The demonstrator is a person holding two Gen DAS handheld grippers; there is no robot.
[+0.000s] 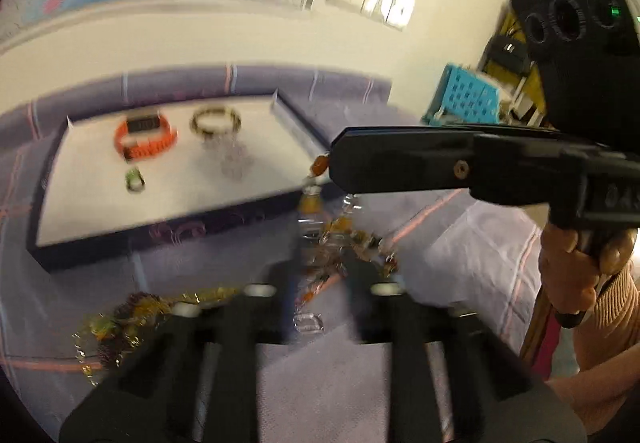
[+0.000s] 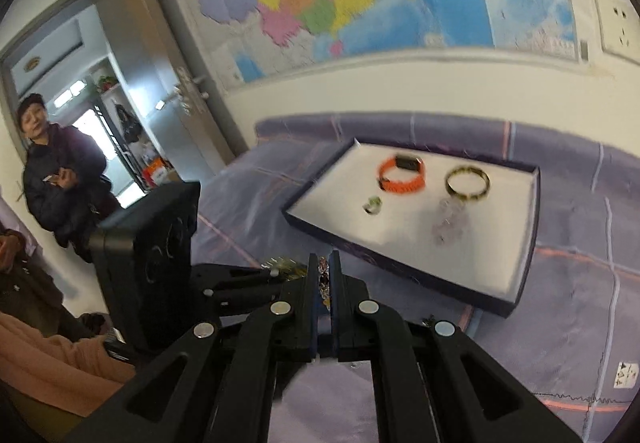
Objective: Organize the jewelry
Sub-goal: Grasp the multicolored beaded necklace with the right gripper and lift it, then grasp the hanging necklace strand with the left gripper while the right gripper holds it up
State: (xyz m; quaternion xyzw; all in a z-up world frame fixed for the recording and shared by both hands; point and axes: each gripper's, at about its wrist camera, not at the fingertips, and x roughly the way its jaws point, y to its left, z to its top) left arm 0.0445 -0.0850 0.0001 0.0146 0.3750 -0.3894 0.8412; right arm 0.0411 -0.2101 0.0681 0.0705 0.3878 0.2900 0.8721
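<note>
An amber and clear bead necklace (image 1: 340,239) hangs from my right gripper (image 1: 334,159), which is shut on its top bead and comes in from the right. In the right wrist view the beads (image 2: 323,283) sit pinched between that gripper's (image 2: 324,263) closed fingers. My left gripper (image 1: 318,271) has a blurred finger on either side of the hanging strand; whether its pads press on it does not show. The white-lined tray (image 1: 168,203) holds an orange watch (image 1: 146,139), a gold-and-black bangle (image 1: 216,121), a clear bead bracelet (image 1: 232,159) and a green ring (image 1: 135,179).
A gold chain pile (image 1: 120,323) lies on the lavender bedspread (image 1: 460,243) at lower left. A blue crate (image 1: 464,95) stands beyond the bed. A person (image 2: 52,179) stands in the open doorway, and a hand (image 1: 568,271) holds the right gripper's handle. A map covers the wall.
</note>
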